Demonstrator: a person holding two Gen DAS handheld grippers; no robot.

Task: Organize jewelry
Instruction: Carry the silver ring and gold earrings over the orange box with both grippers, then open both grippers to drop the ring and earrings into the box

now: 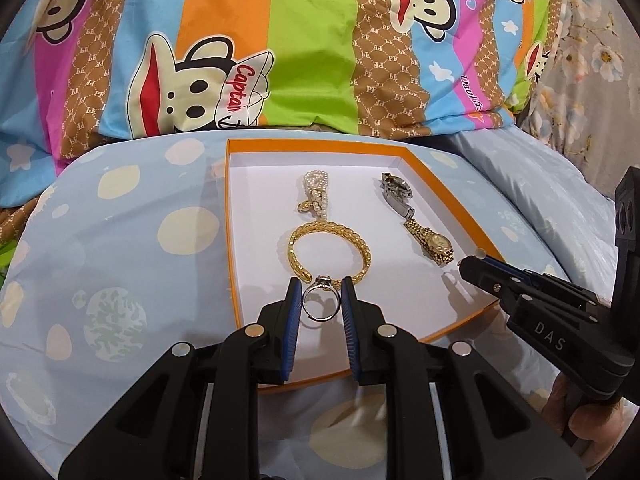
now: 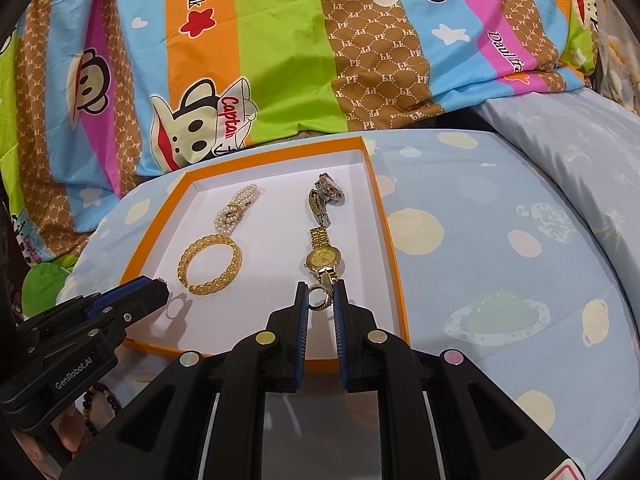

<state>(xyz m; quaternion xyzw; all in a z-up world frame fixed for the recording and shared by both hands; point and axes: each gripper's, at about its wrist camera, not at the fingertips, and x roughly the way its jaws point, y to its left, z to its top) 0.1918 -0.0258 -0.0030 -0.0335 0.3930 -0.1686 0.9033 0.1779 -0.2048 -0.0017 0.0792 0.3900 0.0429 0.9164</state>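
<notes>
My left gripper point(image 1: 320, 294) is matt black plastic, its fingers point(image 1: 294, 312) faced with ribbed blue rubbery pads, and round shiny metal discs sit on its joints. Between those pads I see a silver ring point(image 1: 318, 300), polished metal with a small sparkling stone. My right gripper point(image 2: 320, 300) has the same matt black shell and grips a gold ring point(image 2: 319, 299), glossy metal. The box lid point(image 1: 234, 216) looks like smooth card, orange outside and matt white inside. In it lie a shiny braided gold bangle point(image 1: 330, 252), a lustrous pearl bracelet point(image 1: 314, 192), a polished gold watch point(image 1: 434, 242) and a steel watch point(image 1: 396, 192). The bedsheet point(image 1: 120, 240) is soft matt cloth; the cartoon quilt point(image 1: 312, 48) is printed cotton-like fabric.
</notes>
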